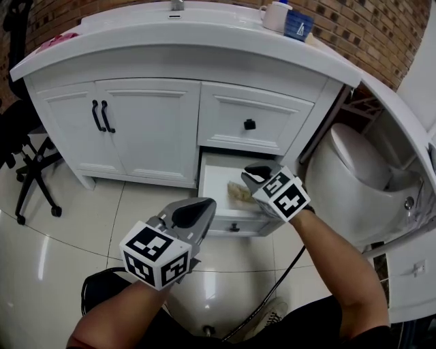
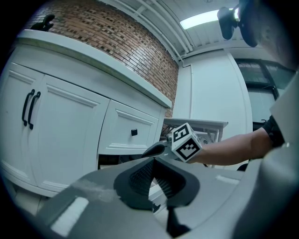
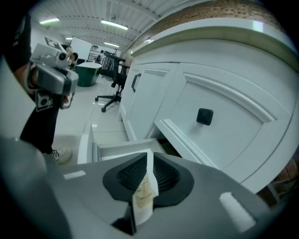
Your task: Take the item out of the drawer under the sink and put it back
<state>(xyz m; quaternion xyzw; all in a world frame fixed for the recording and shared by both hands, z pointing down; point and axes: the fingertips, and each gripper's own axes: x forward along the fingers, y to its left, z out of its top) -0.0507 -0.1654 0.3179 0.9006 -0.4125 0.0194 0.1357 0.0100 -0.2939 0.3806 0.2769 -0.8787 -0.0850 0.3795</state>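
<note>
The lower drawer (image 1: 215, 178) under the sink counter stands pulled out. My right gripper (image 1: 251, 180) hovers just over its open top, shut on a small tan and white packet (image 1: 238, 193). In the right gripper view the packet (image 3: 144, 192) is pinched upright between the ribbed pads, with the drawer (image 3: 122, 148) below the right gripper (image 3: 148, 176). My left gripper (image 1: 195, 213) hangs lower and to the left of the drawer front, shut with nothing in it. The left gripper (image 2: 153, 179) looks towards the right gripper's marker cube (image 2: 185, 142).
Above the open drawer is a shut drawer with a black knob (image 1: 250, 124). Double cabinet doors (image 1: 146, 126) are to the left. A toilet (image 1: 349, 169) stands at the right, an office chair (image 1: 30, 167) at the left. A white cup (image 1: 276, 15) sits on the counter.
</note>
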